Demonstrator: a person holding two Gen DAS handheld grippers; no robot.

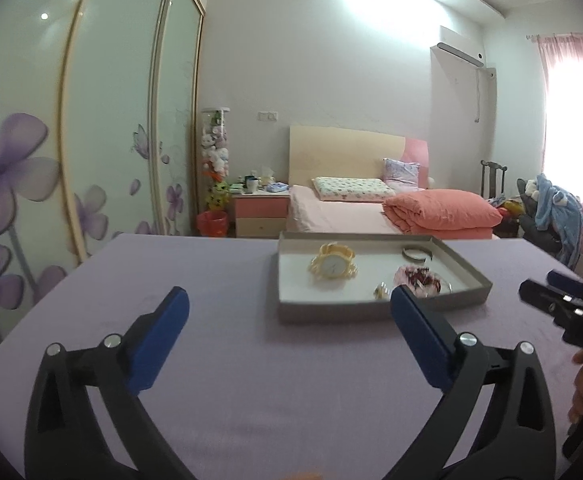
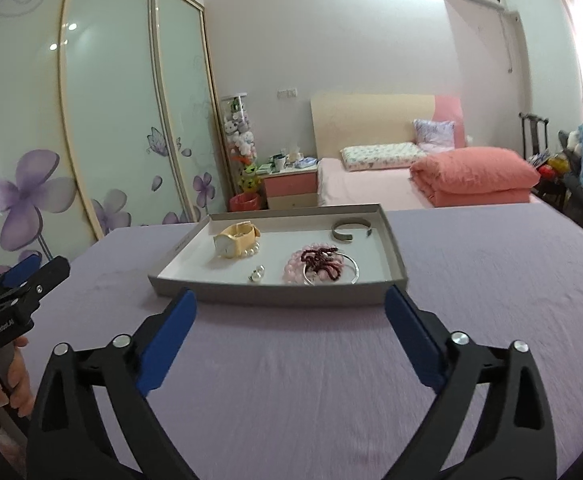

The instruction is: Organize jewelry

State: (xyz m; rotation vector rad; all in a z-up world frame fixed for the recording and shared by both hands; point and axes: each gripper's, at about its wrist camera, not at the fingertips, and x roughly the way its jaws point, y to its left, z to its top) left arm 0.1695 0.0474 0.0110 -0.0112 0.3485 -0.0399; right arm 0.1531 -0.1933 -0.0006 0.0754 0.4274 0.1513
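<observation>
A shallow grey tray (image 2: pixel 275 296) with a white floor sits on the lilac tablecloth (image 2: pixel 291 360). In it lie a cream-strapped watch (image 2: pixel 235 240) with a pearl bracelet, a pair of pearl earrings (image 2: pixel 256 274), a pink bead bracelet (image 2: pixel 297 270) under dark red beads (image 2: pixel 321 260), a silver bangle (image 2: pixel 351 270) and a grey cuff (image 2: pixel 349 228). My right gripper (image 2: pixel 289 304) stands open just short of the tray's near wall, nothing between its blue pads. My left gripper (image 1: pixel 289 304) is open too, left of the tray (image 1: pixel 371 306), and holds nothing.
Past the table's far edge are a bed (image 2: pixel 391 188) with an orange quilt (image 2: pixel 475 176), a pink nightstand (image 2: pixel 291 188) and a red bin (image 2: pixel 245 202). A sliding wardrobe (image 2: pixel 111 120) with purple flowers fills the left. A chair with clothes (image 1: pixel 551 208) stands at the right.
</observation>
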